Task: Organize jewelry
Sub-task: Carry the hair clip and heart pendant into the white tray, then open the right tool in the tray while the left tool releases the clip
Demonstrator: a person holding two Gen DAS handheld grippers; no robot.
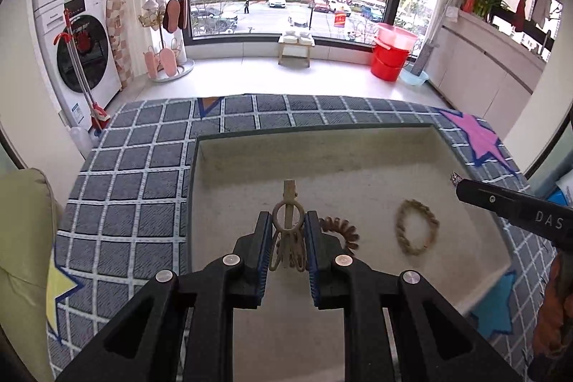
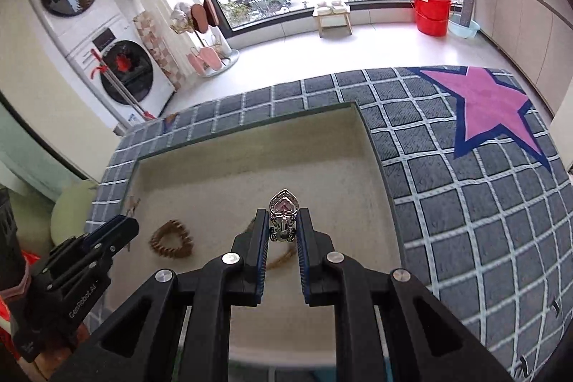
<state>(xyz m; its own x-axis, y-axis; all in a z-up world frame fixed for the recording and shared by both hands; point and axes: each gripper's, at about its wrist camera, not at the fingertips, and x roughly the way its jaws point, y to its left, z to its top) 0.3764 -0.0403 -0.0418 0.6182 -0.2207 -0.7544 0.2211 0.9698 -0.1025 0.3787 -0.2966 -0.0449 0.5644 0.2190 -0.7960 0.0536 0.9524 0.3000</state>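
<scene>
A beige tray lies on the checked rug. My left gripper is shut on a pale beige hair claw clip and holds it above the tray. My right gripper is shut on a silver heart-shaped clip with a pink stone, also above the tray. A brown coiled hair tie and a tan braided ring lie in the tray. The coiled tie shows in the right wrist view, and the braided ring lies partly hidden under my right gripper.
The grey checked rug with a pink star surrounds the tray. A green cushion lies at the left. The right gripper shows in the left wrist view, the left one in the right wrist view. Red buckets stand by the window.
</scene>
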